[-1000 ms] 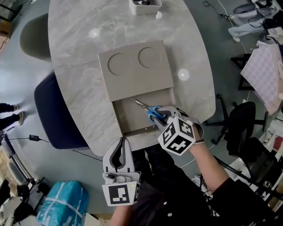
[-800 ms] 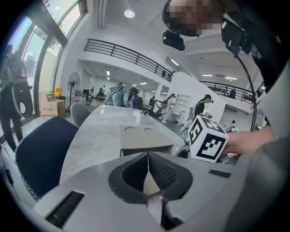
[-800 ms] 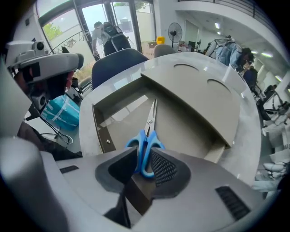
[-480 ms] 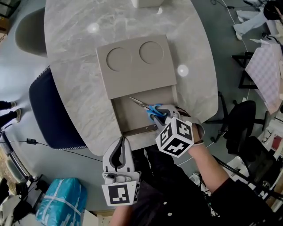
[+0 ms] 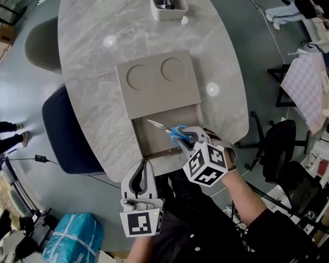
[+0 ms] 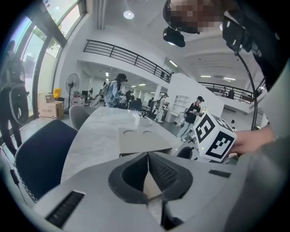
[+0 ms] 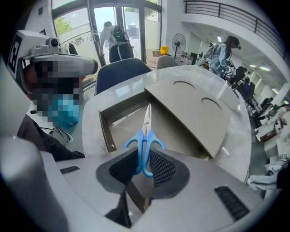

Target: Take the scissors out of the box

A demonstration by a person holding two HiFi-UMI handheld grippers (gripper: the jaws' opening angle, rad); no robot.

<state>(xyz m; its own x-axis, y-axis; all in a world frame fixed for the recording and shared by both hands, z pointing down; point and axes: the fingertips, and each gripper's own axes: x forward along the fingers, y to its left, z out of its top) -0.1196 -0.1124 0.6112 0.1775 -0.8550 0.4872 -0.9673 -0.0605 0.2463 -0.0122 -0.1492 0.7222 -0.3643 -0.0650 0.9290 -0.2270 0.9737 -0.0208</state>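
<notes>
Blue-handled scissors (image 5: 172, 130) (image 7: 145, 138) hang over the open part of a flat grey-brown box (image 5: 154, 138) (image 7: 118, 120), blades pointing to the far left. My right gripper (image 5: 188, 136) (image 7: 143, 164) is shut on their handles, just above the box's near right corner. The box's lid (image 5: 157, 82) (image 7: 195, 113), with two round recesses, is slid away and covers the far half. My left gripper (image 5: 140, 177) (image 6: 147, 170) is shut with nothing in it, held off the table's near edge, below the box.
A marble oval table (image 5: 92, 77) carries the box. A white tray (image 5: 167, 7) sits at the far edge. A dark blue chair (image 5: 64, 133) stands to the left, a black chair (image 5: 280, 141) to the right. People stand in the background hall.
The right gripper has lifted the scissors a little and drawn them up and left over the box opening. The left gripper stays where it was.
</notes>
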